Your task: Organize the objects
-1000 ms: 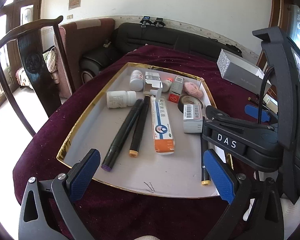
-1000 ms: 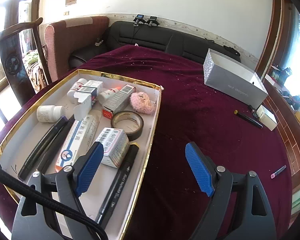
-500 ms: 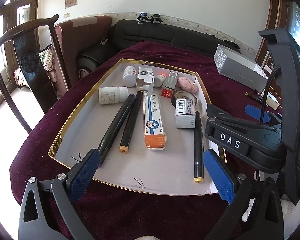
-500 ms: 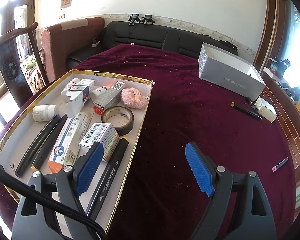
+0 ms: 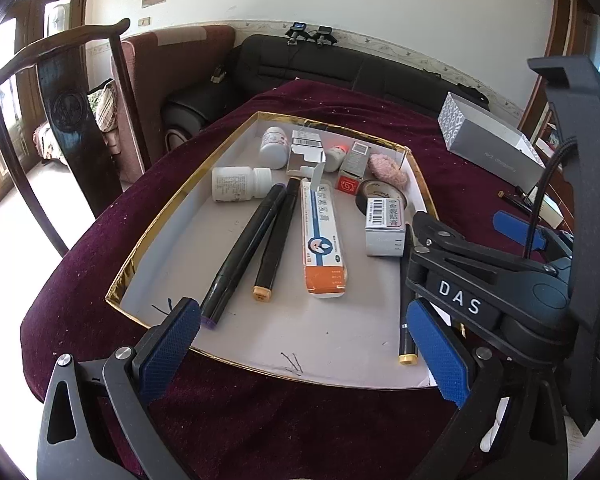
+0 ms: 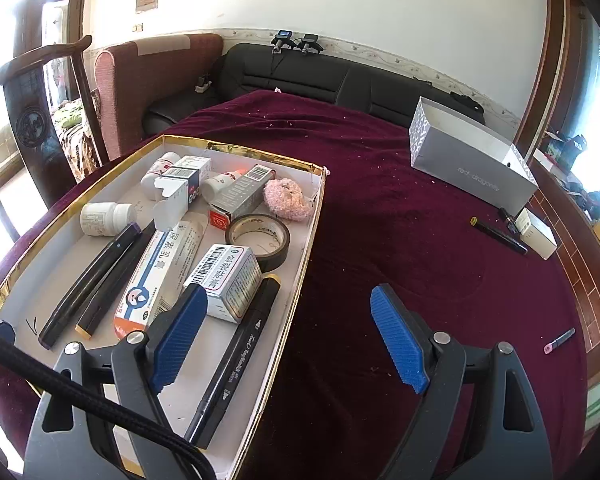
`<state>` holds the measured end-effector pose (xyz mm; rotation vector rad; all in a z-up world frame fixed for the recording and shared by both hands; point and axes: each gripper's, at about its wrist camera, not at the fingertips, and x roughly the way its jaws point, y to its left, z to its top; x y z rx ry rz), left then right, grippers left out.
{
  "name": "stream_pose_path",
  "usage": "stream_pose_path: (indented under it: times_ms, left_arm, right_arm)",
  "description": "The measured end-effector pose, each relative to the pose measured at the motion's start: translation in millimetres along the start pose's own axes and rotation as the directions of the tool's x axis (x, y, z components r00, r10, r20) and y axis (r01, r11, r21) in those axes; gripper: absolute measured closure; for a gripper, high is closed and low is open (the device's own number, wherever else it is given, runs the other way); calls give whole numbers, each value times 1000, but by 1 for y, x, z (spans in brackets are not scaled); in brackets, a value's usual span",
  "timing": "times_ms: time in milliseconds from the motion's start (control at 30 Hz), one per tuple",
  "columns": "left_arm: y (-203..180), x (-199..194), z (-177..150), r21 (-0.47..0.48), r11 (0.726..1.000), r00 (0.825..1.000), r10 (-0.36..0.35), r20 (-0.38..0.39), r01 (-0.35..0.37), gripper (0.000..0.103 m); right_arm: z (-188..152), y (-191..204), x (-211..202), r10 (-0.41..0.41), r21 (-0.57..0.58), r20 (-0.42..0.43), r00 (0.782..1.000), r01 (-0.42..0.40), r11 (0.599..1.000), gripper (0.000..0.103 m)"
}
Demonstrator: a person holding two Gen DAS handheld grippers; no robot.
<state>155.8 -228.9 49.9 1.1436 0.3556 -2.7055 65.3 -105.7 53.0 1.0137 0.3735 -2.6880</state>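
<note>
So from my left cam, the left gripper (image 5: 300,346) hangs over the near edge of the tray (image 5: 168,216), jaws wide apart, nothing between the pads. Going left to right inside the tray: a white pill bottle (image 5: 240,184) lying on its side at about 10 o'clock, then two black markers (image 5: 242,256) side by side and touching, running from the middle out toward 7 o'clock. Next is the long ointment box (image 5: 323,240) with the orange end, dead centre. Right of that a small barcode box (image 5: 385,224) with a roll of tape (image 5: 370,192) just behind it, and a third marker (image 5: 405,320) along the right wall at 4 o'clock. Up at 12 o'clock it's a cluster: another bottle (image 5: 275,147), an opened carton (image 5: 306,156), a grey box (image 5: 354,166) and a pink fuzzy thing (image 5: 388,170) in the far right corner.

On my right cam, the right gripper (image 6: 290,336) straddles the tray's right wall, jaws also spread wide and empty. Its left pad (image 6: 178,336) hangs over the barcode box, the other one over bare cloth.

Outside the tray, on the maroon tablecloth (image 6: 380,216): a big grey box (image 6: 472,168) at 1 o'clock, a pen (image 6: 498,236) and small white box (image 6: 538,232) at 2 o'clock, and a little pink tube (image 6: 559,340) at 3 o'clock.
</note>
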Motion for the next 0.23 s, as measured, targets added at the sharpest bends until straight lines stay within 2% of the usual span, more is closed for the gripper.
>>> stream_pose_path:
  times_ms: [233]
  left_arm:
    - [3,1,-1,-18,1000,1000,-2,-13,1,2]
  right_arm:
    - [1,1,-2,7,5,2,1000,-7,1000,19]
